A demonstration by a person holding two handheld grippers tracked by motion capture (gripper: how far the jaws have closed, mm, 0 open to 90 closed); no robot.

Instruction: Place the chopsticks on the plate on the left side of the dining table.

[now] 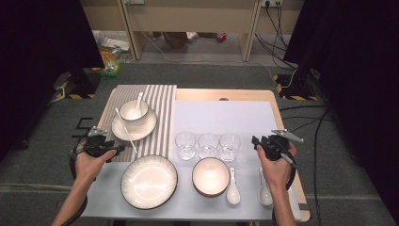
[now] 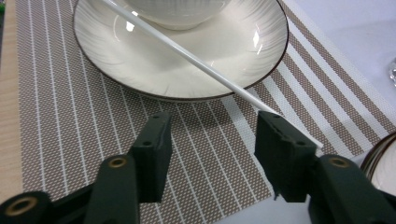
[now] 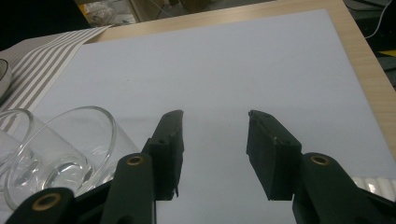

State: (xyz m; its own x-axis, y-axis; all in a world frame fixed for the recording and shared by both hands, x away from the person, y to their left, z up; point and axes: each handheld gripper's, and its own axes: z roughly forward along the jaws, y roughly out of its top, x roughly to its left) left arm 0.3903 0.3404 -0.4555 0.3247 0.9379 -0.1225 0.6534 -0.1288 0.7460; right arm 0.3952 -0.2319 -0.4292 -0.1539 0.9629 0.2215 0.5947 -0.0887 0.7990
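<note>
My left gripper (image 1: 116, 149) (image 2: 212, 135) hovers open over the striped placemat (image 1: 162, 108) (image 2: 70, 121), just in front of a white saucer (image 1: 141, 133) (image 2: 140, 60). A bowl (image 1: 134, 113) with a spoon (image 1: 139, 100) in it stands on that saucer. A thin white stick (image 1: 126, 133) (image 2: 196, 63) lies slanted across the saucer; its near end passes behind the tip of the right-hand jaw, and nothing sits between the pads. My right gripper (image 1: 255, 141) (image 3: 215, 140) is open and empty above the white mat (image 1: 221, 117) (image 3: 210, 60), right of three glasses (image 1: 207, 145).
A large ribbed plate (image 1: 149, 181) and a small bowl (image 1: 210, 176) sit near the front edge. Two white spoons (image 1: 233, 188) (image 1: 265, 190) lie to the bowl's right. In the right gripper view, the nearest glass (image 3: 65, 149) is close to the left jaw. Wooden table edge (image 3: 369, 70) lies beyond the mat.
</note>
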